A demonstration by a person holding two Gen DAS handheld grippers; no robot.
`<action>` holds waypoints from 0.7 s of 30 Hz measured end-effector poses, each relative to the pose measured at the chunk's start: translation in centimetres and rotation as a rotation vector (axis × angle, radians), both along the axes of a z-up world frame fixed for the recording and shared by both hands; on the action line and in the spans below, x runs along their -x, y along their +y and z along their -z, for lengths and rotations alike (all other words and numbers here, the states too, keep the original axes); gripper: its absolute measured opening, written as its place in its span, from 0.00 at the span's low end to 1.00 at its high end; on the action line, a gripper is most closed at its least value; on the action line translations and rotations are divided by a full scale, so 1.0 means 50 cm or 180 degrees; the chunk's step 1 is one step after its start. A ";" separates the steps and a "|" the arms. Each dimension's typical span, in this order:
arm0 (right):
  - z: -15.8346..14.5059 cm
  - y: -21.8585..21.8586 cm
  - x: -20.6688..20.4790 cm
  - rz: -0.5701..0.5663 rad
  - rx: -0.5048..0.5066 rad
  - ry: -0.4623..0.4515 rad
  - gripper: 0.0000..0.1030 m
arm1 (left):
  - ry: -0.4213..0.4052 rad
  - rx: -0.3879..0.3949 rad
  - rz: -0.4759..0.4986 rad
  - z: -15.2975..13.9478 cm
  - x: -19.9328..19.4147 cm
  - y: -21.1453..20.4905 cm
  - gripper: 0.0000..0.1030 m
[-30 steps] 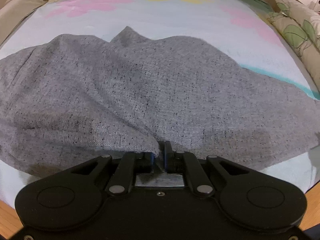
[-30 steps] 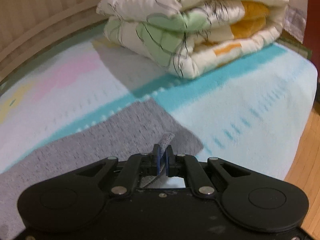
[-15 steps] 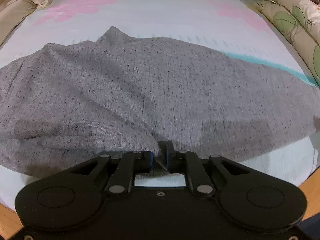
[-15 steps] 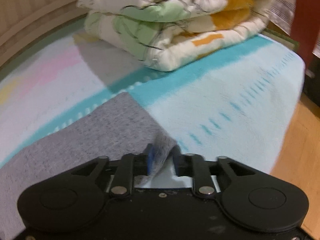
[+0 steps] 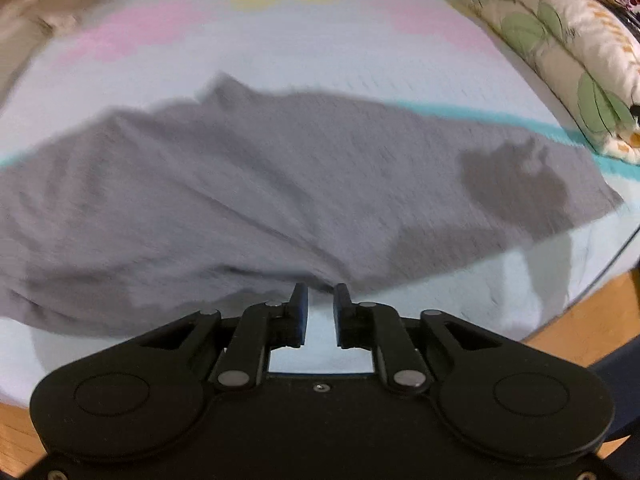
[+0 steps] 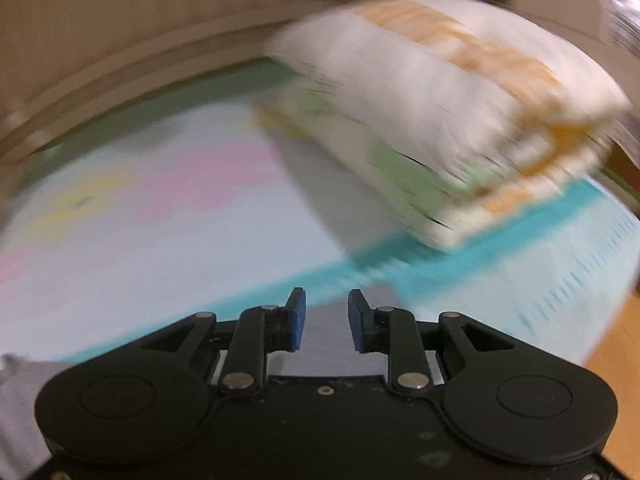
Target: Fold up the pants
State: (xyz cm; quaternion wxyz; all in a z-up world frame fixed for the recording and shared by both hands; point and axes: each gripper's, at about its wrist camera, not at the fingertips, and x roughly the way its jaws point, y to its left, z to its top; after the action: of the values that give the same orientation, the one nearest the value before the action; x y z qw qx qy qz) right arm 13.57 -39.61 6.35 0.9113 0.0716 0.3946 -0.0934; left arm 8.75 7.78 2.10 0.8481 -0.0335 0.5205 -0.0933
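The grey pants [image 5: 248,184] lie spread across the pale blue bed sheet [image 5: 280,52], blurred by motion. My left gripper [image 5: 320,300] is open and empty, just in front of the pants' near edge, not touching it. My right gripper [image 6: 326,308] is open and empty, raised above the bed. A grey patch of the pants [image 6: 328,336] shows between and below its fingers, and a bit at the lower left [image 6: 16,400].
A folded floral quilt [image 6: 448,120] lies on the bed ahead of the right gripper; it also shows at the right in the left wrist view [image 5: 568,40]. The bed's edge and wooden floor [image 5: 580,320] are at the right. A wooden bed frame [image 6: 120,52] runs behind.
Both grippers have opened and let go of the pants. The pants dropped flat on the bed. Both grippers pulled back and up, and the right view swung toward the quilt.
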 end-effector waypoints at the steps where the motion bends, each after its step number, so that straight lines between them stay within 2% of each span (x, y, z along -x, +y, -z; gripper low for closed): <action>1: -0.020 0.028 -0.008 -0.0156 -0.0009 -0.0012 0.25 | -0.0063 -0.0064 -0.0040 -0.016 -0.004 0.021 0.26; 5: -0.082 0.154 -0.034 -0.0752 -0.0113 -0.0030 0.25 | -0.0243 -0.0347 -0.0426 -0.065 -0.029 0.128 0.27; 7: -0.098 0.217 -0.039 -0.1010 -0.0244 -0.0011 0.25 | -0.0257 -0.0453 -0.0665 -0.076 -0.044 0.185 0.32; 9: -0.101 0.289 -0.037 -0.1274 -0.0384 0.0036 0.26 | -0.0218 -0.0489 -0.0850 -0.075 -0.056 0.233 0.32; 14: -0.043 0.483 -0.002 -0.1928 -0.0602 0.0339 0.26 | 0.0070 -0.0405 -0.1249 -0.052 -0.077 0.338 0.31; 19: 0.042 0.676 0.080 -0.2664 -0.0527 0.0543 0.26 | 0.0276 -0.0510 -0.1299 -0.013 -0.082 0.388 0.31; 21: 0.069 0.733 0.115 -0.2922 -0.0440 0.0446 0.26 | 0.0320 -0.0505 -0.1320 -0.004 -0.074 0.412 0.32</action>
State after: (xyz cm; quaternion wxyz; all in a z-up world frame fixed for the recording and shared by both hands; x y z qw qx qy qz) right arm 7.80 -2.94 2.90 0.8226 -0.0564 0.4513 0.3412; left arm 12.45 28.36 2.30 0.8221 -0.0776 0.5497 0.1261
